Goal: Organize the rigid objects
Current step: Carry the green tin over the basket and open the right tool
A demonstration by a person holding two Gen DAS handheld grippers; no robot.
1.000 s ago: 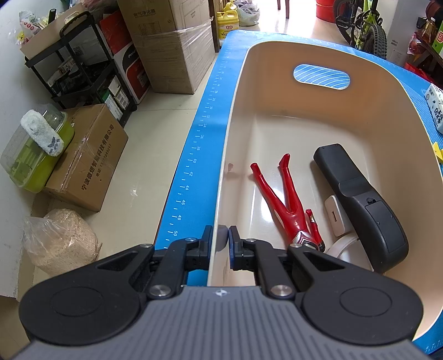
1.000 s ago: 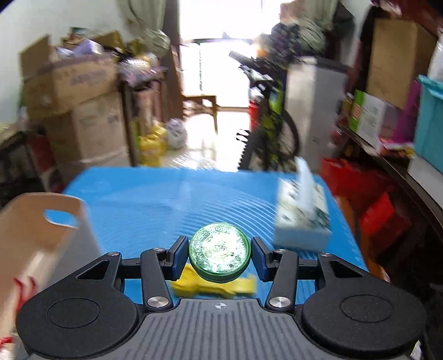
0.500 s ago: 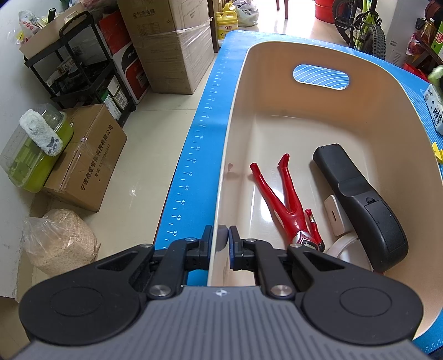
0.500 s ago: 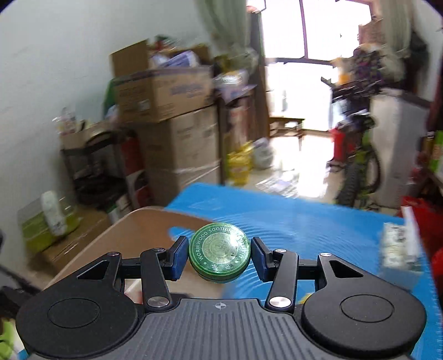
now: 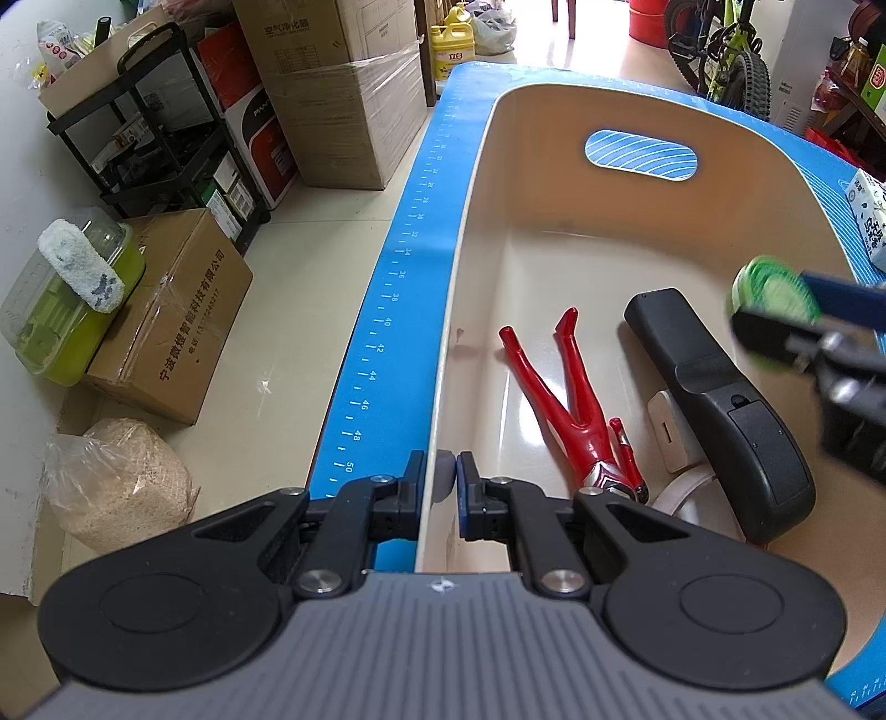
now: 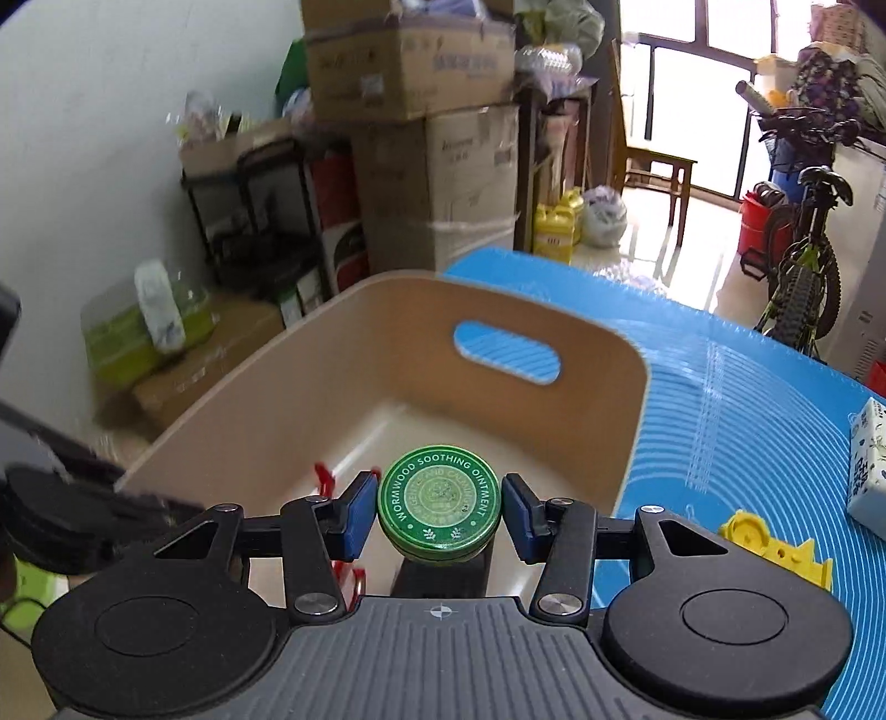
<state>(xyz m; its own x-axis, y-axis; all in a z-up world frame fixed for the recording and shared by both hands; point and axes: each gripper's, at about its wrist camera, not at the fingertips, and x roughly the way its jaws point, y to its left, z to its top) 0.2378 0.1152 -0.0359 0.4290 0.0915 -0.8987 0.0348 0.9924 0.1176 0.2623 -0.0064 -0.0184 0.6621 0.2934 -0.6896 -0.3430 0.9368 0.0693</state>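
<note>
Green ointment tin (image 6: 439, 505), clamped in the right gripper (image 6: 439, 512), now hangs over the beige bin (image 5: 470, 232), whose rim the left gripper (image 5: 441, 481) still pinches; inside lie a red figure (image 5: 576, 399) and black remote (image 5: 720, 387).

1. The green round tin (image 6: 439, 514) reads "WORMWOOD SOOTHING OINTMENT" around its lid rim; the inner ring's lettering is too small to read.
2. The blue mat (image 5: 387, 310) carries a ruler scale along its edge at 9 o'clock of the bin, its numbers running 36, 38, 40, 42, 44, 46, 48, 50.
3. The cardboard box (image 5: 183, 321) on the floor, at 9 o'clock, bears Chinese print: "宁波微煜智能科技有限公司".
4. The yellow jug (image 5: 453, 47), at 12 o'clock, has a label with "立白".
</note>
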